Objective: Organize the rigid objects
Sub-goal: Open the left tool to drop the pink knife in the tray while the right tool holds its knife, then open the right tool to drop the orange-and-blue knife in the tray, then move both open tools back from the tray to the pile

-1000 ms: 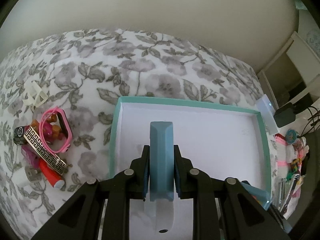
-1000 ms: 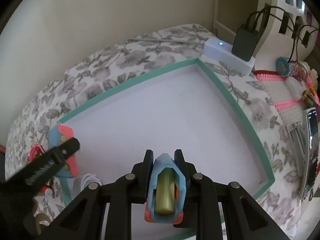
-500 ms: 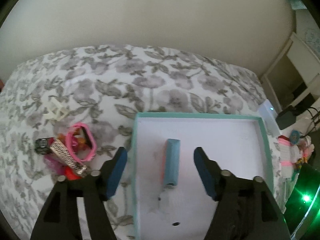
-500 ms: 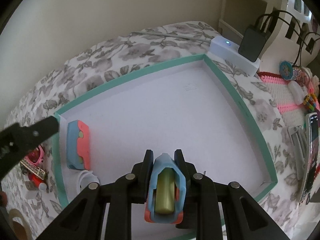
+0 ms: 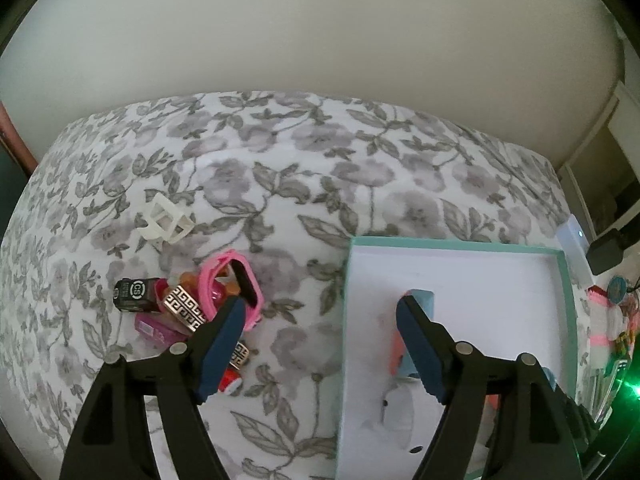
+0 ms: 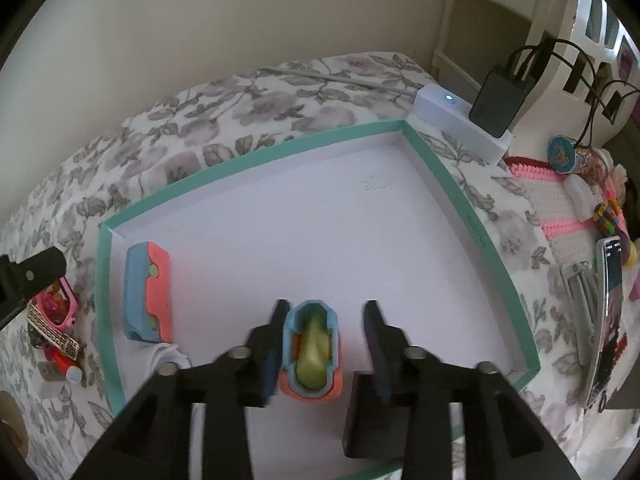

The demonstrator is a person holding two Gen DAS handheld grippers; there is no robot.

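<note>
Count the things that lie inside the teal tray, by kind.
Blue-and-coral blocks: 2
White item, kind unclear: 1
Total in the tray: 3

Home bedroom. Bed [image 5: 320, 184] with grey floral bedspread fills both views, pushed against plain cream wall [image 5: 320, 40]. White furniture [image 6: 580, 20] beside bed at right. Black charger [image 6: 496, 100] with trailing cables sits on white device [image 6: 456, 120] with lit blue dot. Pink-and-white crocheted mat [image 6: 556, 200] with trinkets, phone [image 6: 608, 320] lying next to it. Pink watch-like band [image 5: 236, 284] among small personal items on bedspread.
</note>
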